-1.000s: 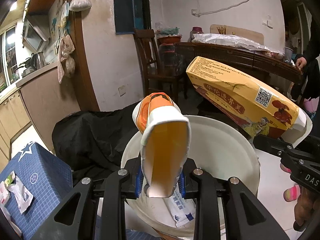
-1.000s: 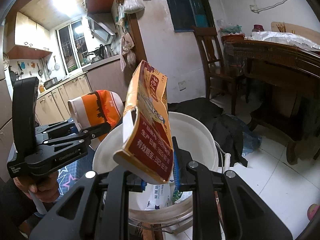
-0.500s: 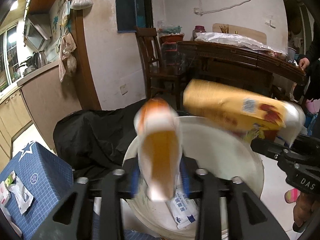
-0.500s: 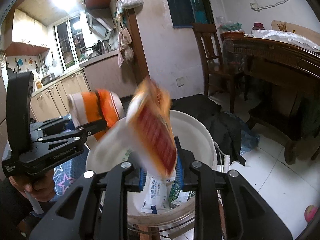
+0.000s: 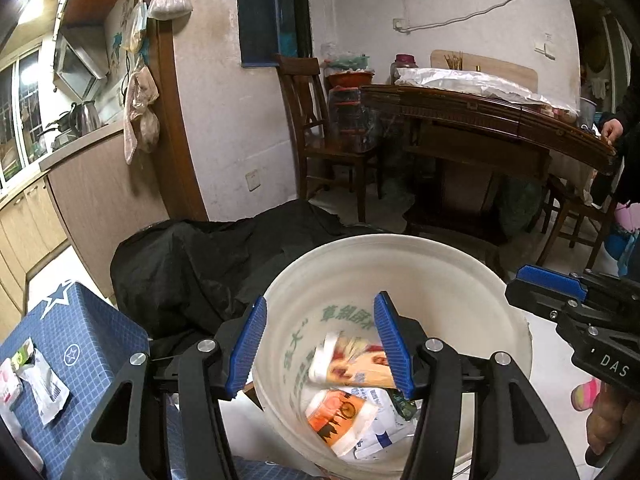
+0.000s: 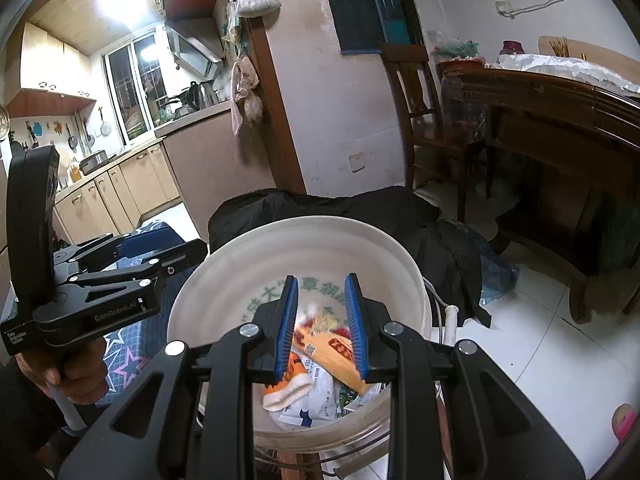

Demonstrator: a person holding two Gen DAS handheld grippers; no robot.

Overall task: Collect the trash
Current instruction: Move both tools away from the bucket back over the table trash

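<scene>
A white bucket (image 5: 400, 240) (image 6: 320, 222) stands right under both grippers. An orange-and-white carton (image 5: 340, 412) (image 6: 288, 384) and a yellow box (image 5: 352, 364) (image 6: 332, 356) lie in it on other wrappers. My left gripper (image 5: 320, 300) hangs over the near rim with its jaws opening and nothing between them; it also shows as the left gripper (image 6: 188, 250) in the right wrist view. My right gripper (image 6: 321, 278) hangs over the bucket, open by a narrow gap, holding nothing. Its tip shows as the right gripper (image 5: 520, 280) in the left wrist view.
A blue star-patterned box (image 5: 68, 352) with loose wrappers (image 5: 44, 384) on it sits left of the bucket. Black cloth (image 5: 192, 264) is heaped behind it. A wooden chair (image 5: 320, 120) and a dark table (image 5: 480, 116) stand further back, with a person's hand (image 5: 610, 132) at its end.
Both grippers have let go. The orange-and-white carton left the left gripper and the yellow box left the right one; both dropped into the bucket. Neither hand moved.
</scene>
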